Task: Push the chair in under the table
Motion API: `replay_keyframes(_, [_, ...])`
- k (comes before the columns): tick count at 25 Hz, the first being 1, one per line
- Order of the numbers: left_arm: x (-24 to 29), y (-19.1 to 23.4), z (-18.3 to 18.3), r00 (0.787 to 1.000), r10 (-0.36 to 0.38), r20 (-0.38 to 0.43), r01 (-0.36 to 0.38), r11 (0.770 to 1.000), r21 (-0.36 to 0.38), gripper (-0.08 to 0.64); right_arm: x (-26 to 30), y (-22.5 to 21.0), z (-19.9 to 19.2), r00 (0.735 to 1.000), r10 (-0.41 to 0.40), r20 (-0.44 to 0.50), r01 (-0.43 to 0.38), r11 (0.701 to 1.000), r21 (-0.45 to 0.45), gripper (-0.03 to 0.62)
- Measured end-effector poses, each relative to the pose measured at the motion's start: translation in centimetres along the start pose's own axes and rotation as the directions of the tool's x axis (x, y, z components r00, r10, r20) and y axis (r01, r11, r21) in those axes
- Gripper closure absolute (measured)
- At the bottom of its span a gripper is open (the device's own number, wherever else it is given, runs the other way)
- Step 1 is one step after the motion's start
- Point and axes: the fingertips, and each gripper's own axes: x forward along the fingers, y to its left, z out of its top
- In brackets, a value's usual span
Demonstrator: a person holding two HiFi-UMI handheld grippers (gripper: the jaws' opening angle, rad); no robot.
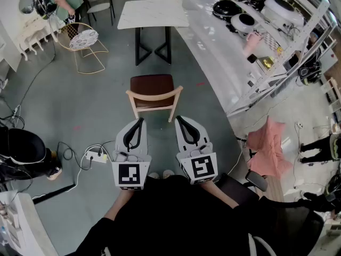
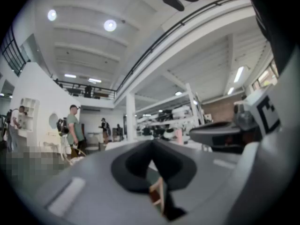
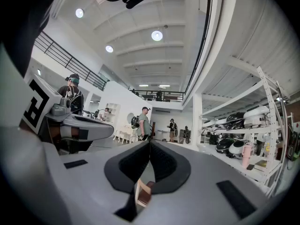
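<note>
A: Grey floor (image 1: pixel 58 105) throughout, with a white power strip (image 1: pixel 96 155) lying at the left.
B: Tall white racks (image 1: pixel 277 41) of cookers along the right, pink cloth (image 1: pixel 269 145) on the floor beside them.
A: Gold wire rocker (image 1: pixel 85 44) far left, near white cabinets (image 1: pixel 34 36).
B: Overhead, white beamed ceiling (image 3: pixel 140 55), round lamps (image 3: pixel 157 35) lit; railed balcony (image 3: pixel 161 96) at the far end.
</note>
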Motion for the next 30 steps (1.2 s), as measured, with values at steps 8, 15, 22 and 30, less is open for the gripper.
replay_keyframes(8, [-1.2,0.6,-1.8,1.0,-0.023,0.001,0.023,1.0,-0.002,0.552,-0.4,1.1,-1.3,0.999,-0.033,0.011,0.032,0.999,0.044,0.571])
replay_keyframes(15, [1.0,1.4,-2.6,1.0,-0.026,0.016,0.027,0.999,-0.028,0.552,1.4,-0.8,-1.9,0.998,-0.054,0.019,0.053,0.997,0.057,0.569])
replay_keyframes(22, [6.8,3.7,-3.2,0.999,-0.028,0.024,0.028,0.999,-0.028,0.552,7.0,-3.9,-2.7,0.999,-0.034,0.019,0.033,0.999,0.036,0.569])
replay_keyframes(30, [15.6,7.8,-5.1,1.0,-0.02,0.01,0.02,0.999,-0.029,0.552,16.3,-8.8,-5.4,1.0,0.004,-0.025,-0.004,1.0,0.011,0.569])
